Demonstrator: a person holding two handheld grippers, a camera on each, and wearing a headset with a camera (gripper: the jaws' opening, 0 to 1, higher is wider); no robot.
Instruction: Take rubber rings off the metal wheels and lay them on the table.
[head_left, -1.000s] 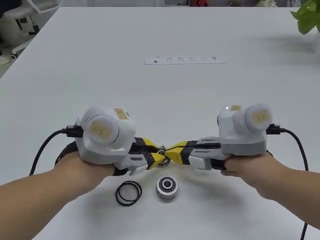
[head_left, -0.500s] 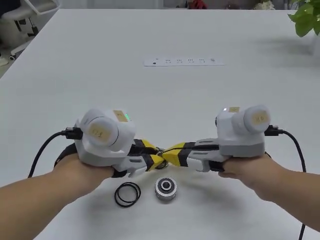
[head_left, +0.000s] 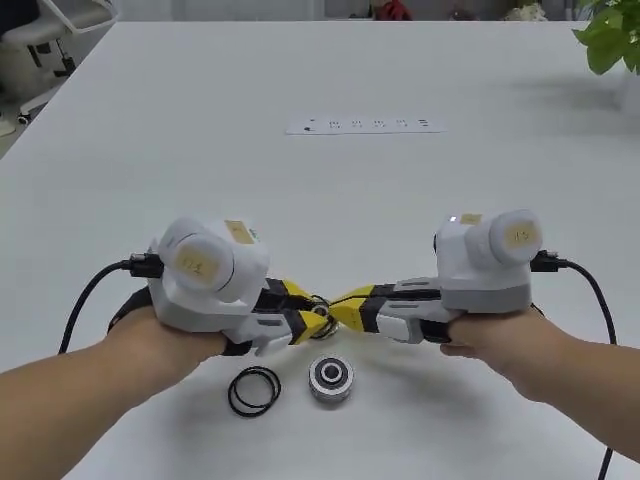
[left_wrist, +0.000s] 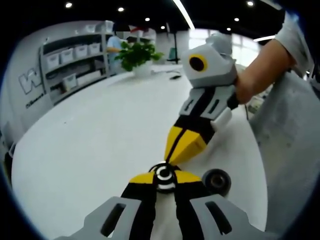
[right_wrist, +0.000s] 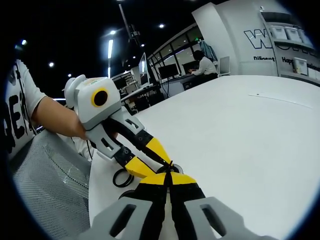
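The left gripper (head_left: 306, 313) has its jaws drawn narrow around a small metal wheel (left_wrist: 164, 174), held just above the table (head_left: 400, 180). The right gripper (head_left: 340, 306) meets it tip to tip, jaws pressed together at the wheel's edge; whether they nip a ring I cannot tell. A second wheel (head_left: 331, 376) and loose rubber rings (head_left: 254, 388) lie on the table just below

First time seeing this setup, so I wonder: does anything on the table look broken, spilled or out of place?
Nothing stands out. The rubber rings lie flat on the table beside a metal wheel; the left tongs and right tongs meet tip to tip above them.
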